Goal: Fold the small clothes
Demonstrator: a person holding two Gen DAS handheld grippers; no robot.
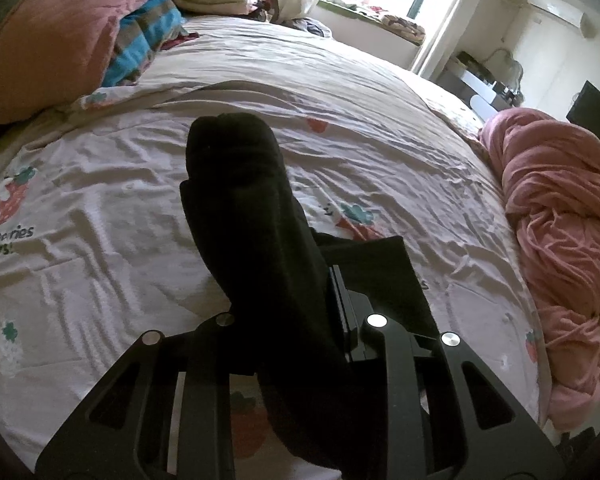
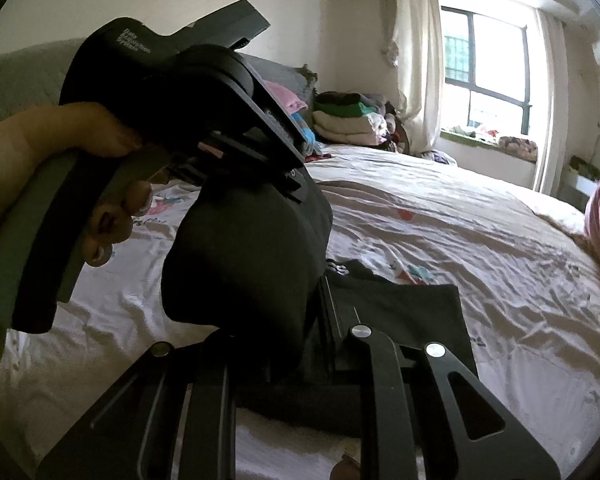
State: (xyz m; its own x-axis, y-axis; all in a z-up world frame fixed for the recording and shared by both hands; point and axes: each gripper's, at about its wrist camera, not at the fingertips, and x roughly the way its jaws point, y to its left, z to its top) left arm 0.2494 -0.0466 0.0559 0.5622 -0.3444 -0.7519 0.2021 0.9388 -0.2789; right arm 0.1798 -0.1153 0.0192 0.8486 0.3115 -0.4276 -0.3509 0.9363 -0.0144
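Note:
A small black garment [image 1: 236, 184] is stretched between my two grippers above the bed. In the left wrist view it rises from between the fingers of my left gripper [image 1: 288, 304], which is shut on it; the cloth hides one finger. The right wrist view shows the same black garment [image 2: 244, 256] hanging from the left gripper [image 2: 284, 176], held by a hand [image 2: 40, 152], down into my right gripper [image 2: 276, 332], also shut on it. A second black garment [image 1: 384, 276] [image 2: 412, 312] with a small white print lies flat on the sheet just beyond the fingers.
The bed sheet [image 1: 100, 184] is pale with strawberry prints and wrinkled. A bunched pink blanket [image 1: 560, 208] lies along the right edge. A pink pillow [image 1: 60, 40], a striped blue blanket [image 1: 148, 40] and a stack of folded clothes [image 2: 348, 120] sit at the head.

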